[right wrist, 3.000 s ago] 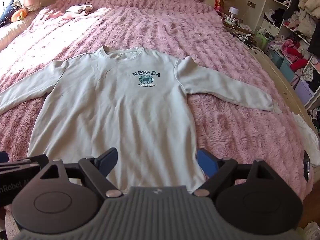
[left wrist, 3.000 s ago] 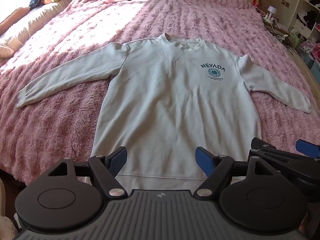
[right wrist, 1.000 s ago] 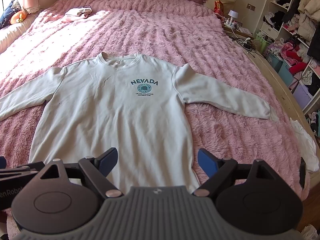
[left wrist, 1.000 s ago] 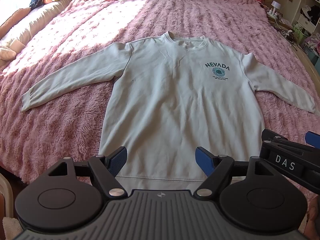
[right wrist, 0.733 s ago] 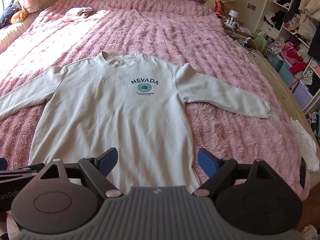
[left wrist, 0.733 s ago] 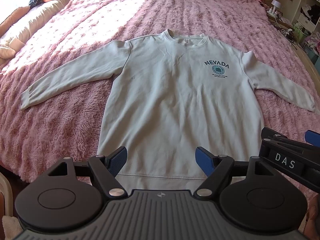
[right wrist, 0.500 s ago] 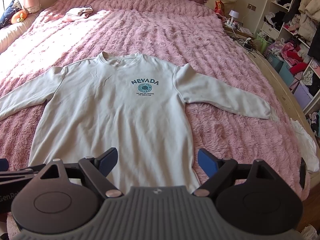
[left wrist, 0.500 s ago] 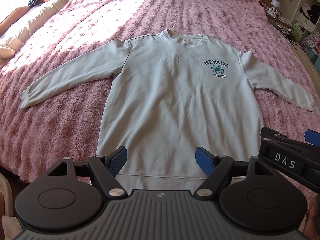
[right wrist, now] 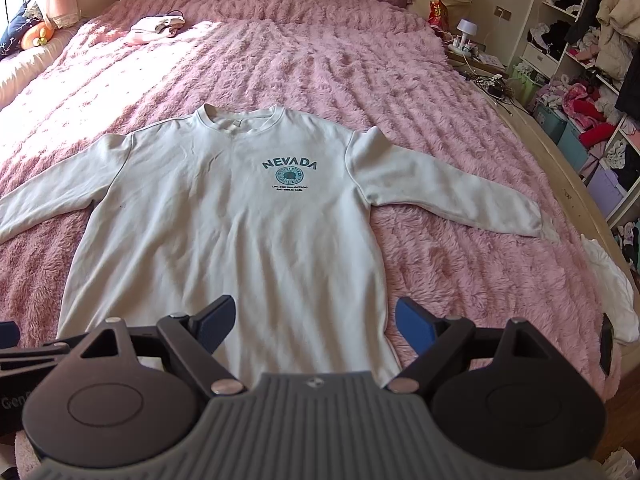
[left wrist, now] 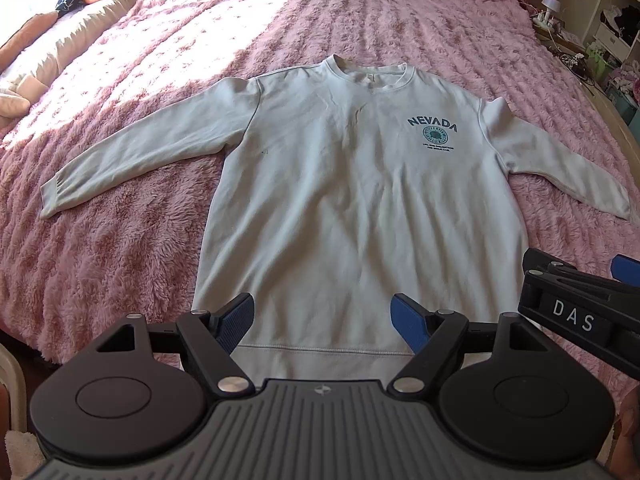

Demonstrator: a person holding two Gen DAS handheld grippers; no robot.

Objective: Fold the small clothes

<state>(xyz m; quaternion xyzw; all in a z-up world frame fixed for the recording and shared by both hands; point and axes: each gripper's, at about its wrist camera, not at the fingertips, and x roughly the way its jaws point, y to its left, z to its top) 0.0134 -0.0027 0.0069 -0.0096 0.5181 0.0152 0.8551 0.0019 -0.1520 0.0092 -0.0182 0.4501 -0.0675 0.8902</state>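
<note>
1. The sweatshirt point(left wrist: 352, 200) is lying flat, face up, on the pink fuzzy bedspread point(left wrist: 120, 240). Both sleeves are stretched out to the sides, the collar is at the far end, and the hem is closest to the cameras. No fold started as far as I can tell.

2. The left hand-held gripper point(left wrist: 322, 316) is hovering just above the hem band with its jaws spread wide and nothing between them. Same deal with the right hand-held gripper point(right wrist: 314, 322): wide apart, empty, over the hem's right corner.

3. Handling guess: it looks like thickish fleece, so soft and floppy with a bit of weight. It'll sag and drape when lifted, not hold a shape. Not fragile or slippery.

4. The plush bedspread probably drags on it, so sliding it could bunch the fabric. Lifting is likely better.

5. Where to grab: I'd go for the left cuff point(left wrist: 54, 196) and right cuff point(right wrist: 540, 226) to bring the sleeves in. Or pinch the ribbed hem corners, since they're thicker and less likely to slip out.

6. Pinch both layers, otherwise only the front comes up.
</note>
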